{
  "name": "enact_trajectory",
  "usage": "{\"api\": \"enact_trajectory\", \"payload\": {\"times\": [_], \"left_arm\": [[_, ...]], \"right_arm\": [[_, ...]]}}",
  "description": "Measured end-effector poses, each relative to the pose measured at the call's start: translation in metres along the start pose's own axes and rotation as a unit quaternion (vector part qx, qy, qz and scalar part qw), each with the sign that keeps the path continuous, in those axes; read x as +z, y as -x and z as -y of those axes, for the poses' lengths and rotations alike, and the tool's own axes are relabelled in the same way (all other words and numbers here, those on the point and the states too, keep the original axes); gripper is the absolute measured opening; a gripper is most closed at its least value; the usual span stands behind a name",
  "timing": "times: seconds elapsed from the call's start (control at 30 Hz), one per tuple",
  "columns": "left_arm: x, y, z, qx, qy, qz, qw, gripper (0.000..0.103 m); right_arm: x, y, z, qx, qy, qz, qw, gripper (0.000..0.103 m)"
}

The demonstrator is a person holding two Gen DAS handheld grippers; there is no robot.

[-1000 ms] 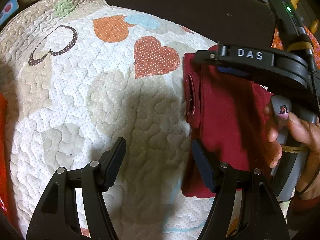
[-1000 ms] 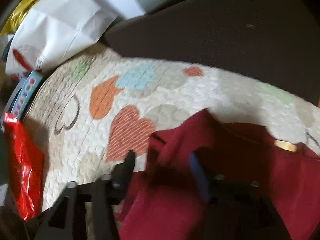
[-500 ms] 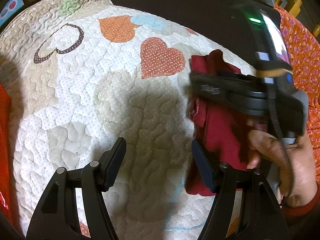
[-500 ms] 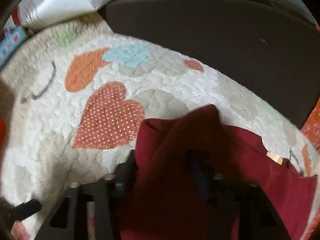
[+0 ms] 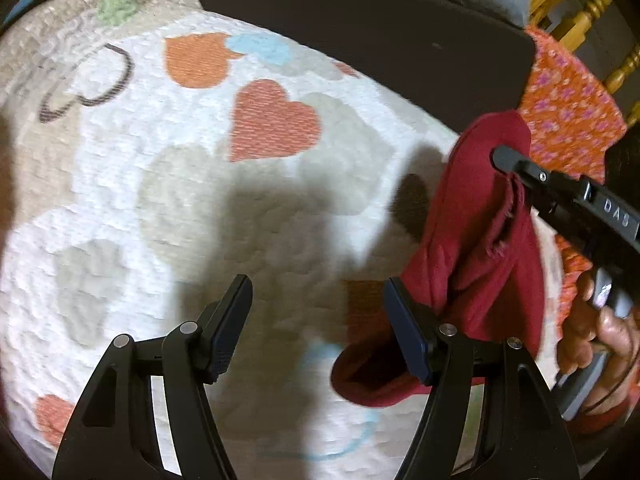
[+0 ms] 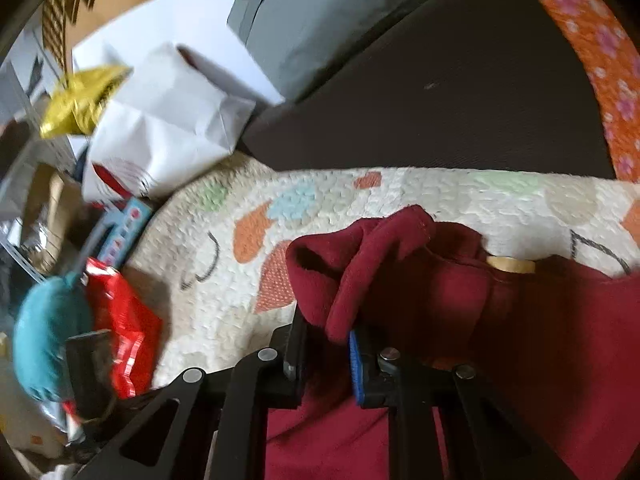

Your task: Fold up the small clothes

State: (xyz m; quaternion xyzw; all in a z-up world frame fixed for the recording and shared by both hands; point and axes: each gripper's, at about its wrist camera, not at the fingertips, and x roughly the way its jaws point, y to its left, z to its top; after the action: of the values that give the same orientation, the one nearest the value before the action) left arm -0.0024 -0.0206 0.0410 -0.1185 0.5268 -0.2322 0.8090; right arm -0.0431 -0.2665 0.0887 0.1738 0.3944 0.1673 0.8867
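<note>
The quilt (image 5: 168, 184) with its heart patches lies mostly bare to the left of the garment (image 5: 480, 248), a wide stretch of open cloth running out to its rounded edge. Along the far side it meets a dark cushion (image 5: 360, 40), and at the right an orange flowered cloth (image 5: 568, 104) borders it.

The right wrist view takes in the clutter off the quilt's left edge: a white paper bag (image 6: 160, 128), a yellow wrapper (image 6: 80, 104), a red packet (image 6: 120, 320) lying against the rim, and something teal (image 6: 48, 328), too blurred to name. The left wrist view sees none of that, but it shows yellow turned wood (image 5: 592, 12) beyond the orange cloth, and the person's hand (image 5: 596, 332) wrapped round the right tool's handle.

The left gripper (image 5: 320, 320) hangs over bare quilt with its jaws spread and nothing between them; its right finger stands just in front of the garment's low end, and whether it touches I cannot tell.

The right gripper (image 6: 326, 340) has just been closing, and its jaws now pinch a fold of the dark red garment between the pads. Seen from the left, the fold is lifted clear of the quilt at the right side and drapes down from the grip, the lower end sagging to the quilt near the left tool. A tan tag (image 6: 512, 265) shows on the cloth behind the fold.
</note>
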Motion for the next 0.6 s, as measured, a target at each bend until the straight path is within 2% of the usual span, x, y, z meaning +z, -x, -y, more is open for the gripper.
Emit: {"api": "enact_trajectory", "payload": {"times": [0.07, 0.13, 0.17, 0.3, 0.33, 0.4, 0.5, 0.6], "left_arm": [[0.001, -0.002, 0.008, -0.032, 0.001, -0.010, 0.9994, 0.068], [0.000, 0.001, 0.019, -0.089, 0.001, -0.019, 0.9959, 0.068], [0.001, 0.002, 0.022, -0.104, -0.001, -0.020, 0.9944, 0.068], [0.004, 0.021, 0.037, -0.184, -0.013, -0.002, 0.9828, 0.069], [0.003, 0.025, 0.041, -0.189, -0.021, 0.003, 0.9817, 0.074], [-0.001, 0.032, 0.054, -0.181, -0.053, 0.017, 0.9819, 0.081], [-0.010, 0.025, 0.068, -0.125, -0.100, 0.011, 0.9870, 0.081], [-0.018, 0.010, 0.075, -0.067, -0.131, -0.012, 0.9891, 0.081]], "right_arm": [[0.000, 0.013, 0.010, 0.004, -0.010, 0.007, 1.000, 0.016], [0.001, 0.022, 0.017, 0.000, -0.016, 0.013, 1.000, 0.015], [0.002, 0.027, 0.021, 0.000, -0.022, 0.017, 1.000, 0.015], [0.005, 0.031, 0.027, 0.008, -0.030, 0.015, 0.999, 0.015], [0.005, 0.031, 0.028, 0.009, -0.029, 0.014, 0.999, 0.015], [0.004, 0.028, 0.026, 0.014, -0.029, 0.014, 0.999, 0.015], [0.004, 0.026, 0.026, 0.019, -0.029, 0.015, 0.999, 0.015], [0.004, 0.026, 0.028, 0.022, -0.031, 0.014, 0.999, 0.015]]}}
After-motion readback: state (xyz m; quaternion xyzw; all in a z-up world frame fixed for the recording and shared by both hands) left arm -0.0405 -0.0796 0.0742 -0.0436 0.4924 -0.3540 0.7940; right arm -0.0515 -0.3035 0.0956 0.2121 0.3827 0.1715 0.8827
